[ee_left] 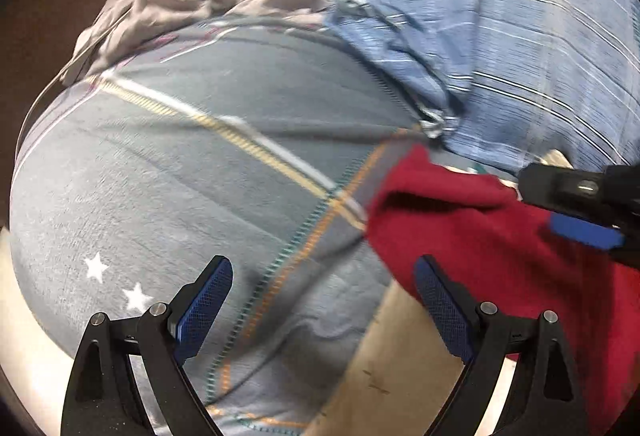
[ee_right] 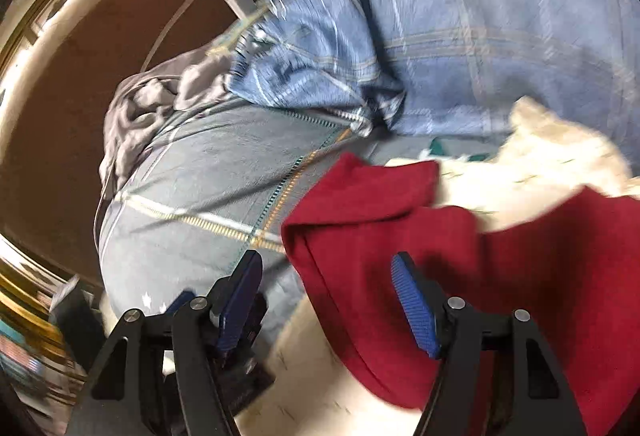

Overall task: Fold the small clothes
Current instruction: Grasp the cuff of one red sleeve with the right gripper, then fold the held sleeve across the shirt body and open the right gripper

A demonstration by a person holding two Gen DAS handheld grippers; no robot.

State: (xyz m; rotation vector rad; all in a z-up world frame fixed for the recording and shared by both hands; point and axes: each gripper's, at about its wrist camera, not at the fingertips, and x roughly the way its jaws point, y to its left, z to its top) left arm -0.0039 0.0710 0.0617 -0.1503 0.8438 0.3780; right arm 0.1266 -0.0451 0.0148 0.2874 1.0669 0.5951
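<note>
- I am holding my left gripper (ee_left: 322,300) with its jaws spread wide and nothing between them, hovering over the grey-blue blanket (ee_left: 192,171) that is covering the bed.
- I am holding my right gripper (ee_right: 326,296) parted as well and gripping nothing; the red garment (ee_right: 420,248) is lying directly under its right finger and spreading away to the right.
- In the left wrist view the red garment (ee_left: 480,236) is sitting ahead and to the right of my left gripper, its near edge just beside the right finger, while the right gripper (ee_left: 576,211) is hanging over the cloth's far side.
- I am judging the right hand to be the nearer one: it is already above the cloth, whereas the left is lining up on the blanket just off the garment's left edge.
- The garment's folded left edge is running from the near lower side up toward the blanket's stitched seam; its long axis appears to be running left to right, though motion blur is limiting certainty.
- A cream cloth (ee_right: 552,155) is lying partly on the red garment's far side, touching it.
- A blue striped fabric (ee_right: 460,15) and a grey crumpled garment (ee_right: 160,103) are lying farther back, well apart from both tools.
- I am assessing the coming grasp as depending on the left gripper shifting rightward to reach the left edge.
</note>
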